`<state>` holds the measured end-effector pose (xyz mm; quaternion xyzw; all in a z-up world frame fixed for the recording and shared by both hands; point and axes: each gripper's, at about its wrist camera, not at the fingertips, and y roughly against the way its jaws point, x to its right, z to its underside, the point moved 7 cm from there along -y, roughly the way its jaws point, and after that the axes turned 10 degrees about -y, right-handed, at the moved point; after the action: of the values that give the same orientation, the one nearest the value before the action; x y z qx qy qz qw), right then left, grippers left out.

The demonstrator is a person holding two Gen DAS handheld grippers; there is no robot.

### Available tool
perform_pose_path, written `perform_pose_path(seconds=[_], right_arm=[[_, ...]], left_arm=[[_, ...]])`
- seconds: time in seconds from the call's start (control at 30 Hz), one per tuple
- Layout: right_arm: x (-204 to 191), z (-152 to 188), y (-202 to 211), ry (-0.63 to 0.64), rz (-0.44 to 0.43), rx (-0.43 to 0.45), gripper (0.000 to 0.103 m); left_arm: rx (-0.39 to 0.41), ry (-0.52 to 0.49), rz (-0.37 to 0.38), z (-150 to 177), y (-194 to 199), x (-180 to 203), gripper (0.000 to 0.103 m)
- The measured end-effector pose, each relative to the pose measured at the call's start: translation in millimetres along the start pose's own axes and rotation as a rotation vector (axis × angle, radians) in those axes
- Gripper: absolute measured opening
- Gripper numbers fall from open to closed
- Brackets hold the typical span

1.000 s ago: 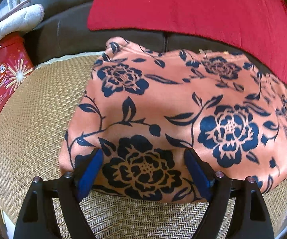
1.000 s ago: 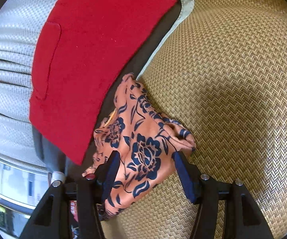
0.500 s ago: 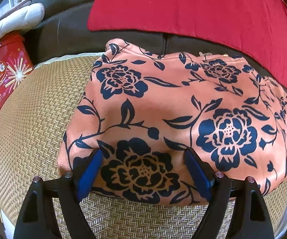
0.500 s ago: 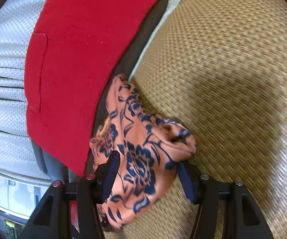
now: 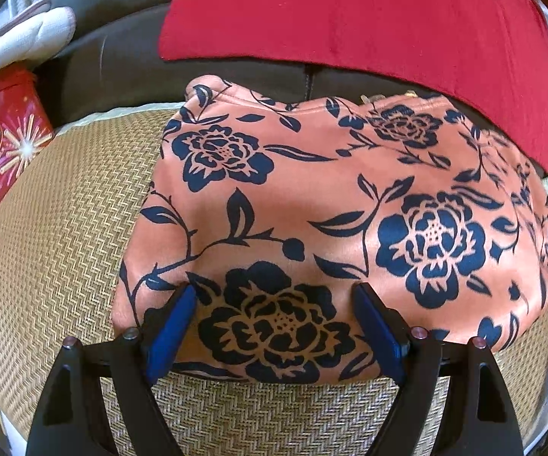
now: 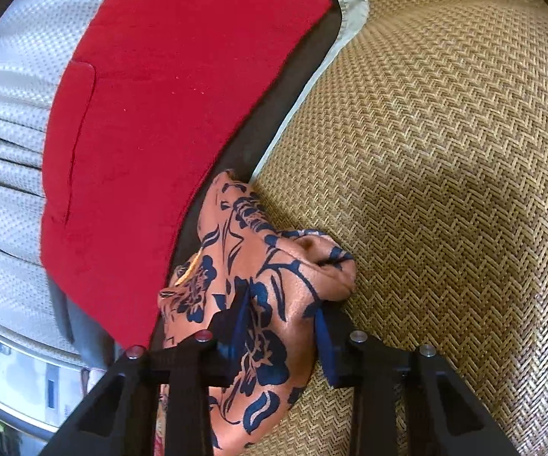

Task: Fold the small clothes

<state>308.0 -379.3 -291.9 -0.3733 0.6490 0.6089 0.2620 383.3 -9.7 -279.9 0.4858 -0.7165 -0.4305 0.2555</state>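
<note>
- The floral garment (image 5: 334, 205), the only piece being folded, is salmon-orange cloth printed with large navy roses, leaves and vines.
- In the left wrist view it lies spread and mostly flat, its near edge a rounded fold, its far edge with a stitched hem.
- It rests on a woven surface, its far part over a dark one.
- In the right wrist view the same garment (image 6: 270, 285) is bunched and raised, one rounded fold bulging right.

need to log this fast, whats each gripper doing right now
left gripper: open, fingers astride the floral garment's near edge.
right gripper: closing on a bunched end of it; grip uncertain.
</note>
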Motion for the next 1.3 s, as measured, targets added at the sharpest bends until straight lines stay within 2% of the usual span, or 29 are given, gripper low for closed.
perform_pose_path(seconds=[0.1,0.2,0.23,0.27,0.33,0.5,0.57,0.6,0.63,0.7,0.83,1.0,1.07,1.2,1.23,1.3], right_arm=[[0.1,-4.4,-0.6,0.008,0.032,0.008,0.037],[3.1,-14.7,3.3,-0.067,0.036,0.037,0.04],[5.6,-16.6,2.5,-0.086,0.043,0.04,0.055],[5.5,-17.2,1.2,-0.09,0.035,0.04,0.057],[-1.4,-15.4,-2.1,-0.057,0.038,0.04,0.062],[-20.1,-7.9,-26.0,0.045,0.062,0.054,0.063],[-28.5,-5.3,-36.2,0.078,0.058,0.058,0.058],[-30.6,-4.0,-38.7,0.082,0.059,0.054,0.039],[-31.4,-0.5,-44.1,0.079,0.055,0.036,0.031],[-39.3,5.5,-48.5,0.087,0.048,0.035,0.028],[-83.4,24.6,-39.7,0.222,-0.006,0.09,0.021],[-131.6,67.0,-32.7,0.346,-0.07,0.096,0.016],[-154.1,92.1,-27.5,0.422,-0.107,0.092,0.005],[-199.6,159.1,-17.0,0.604,-0.183,0.055,0.004],[-212.0,184.6,-21.3,0.683,-0.178,0.047,0.004],[-215.4,205.1,-23.4,0.73,-0.165,0.067,0.004]], left_arm=[[0.003,-0.005,0.004,3.4,0.8,0.4,0.085],[0.005,-0.011,0.005,5.8,-0.8,0.8,0.085],[0.005,-0.014,0.002,6.2,-1.0,1.2,0.085],[0.005,-0.015,0.0,6.4,-1.4,1.4,0.085],[0.003,-0.016,-0.005,6.6,-2.9,1.4,0.085],[0.005,-0.024,-0.008,6.8,-4.7,2.0,0.085],[0.007,-0.022,0.001,6.7,-4.3,1.3,0.085],[0.009,-0.018,0.008,6.4,-3.8,0.6,0.085],[0.01,-0.012,0.016,6.1,-3.3,-0.7,0.085],[0.014,0.006,0.029,4.7,-0.7,-4.7,0.085],[0.06,0.075,0.015,-1.1,15.8,-28.4,0.085],[0.081,0.202,-0.079,5.4,29.9,-83.7,0.085],[0.075,0.276,-0.105,13.0,32.8,-110.2,0.085],[0.079,0.425,-0.129,31.1,42.6,-160.3,0.085],[0.082,0.457,-0.136,35.7,44.3,-169.2,0.085],[0.098,0.504,-0.129,40.9,49.0,-180.4,0.085]])
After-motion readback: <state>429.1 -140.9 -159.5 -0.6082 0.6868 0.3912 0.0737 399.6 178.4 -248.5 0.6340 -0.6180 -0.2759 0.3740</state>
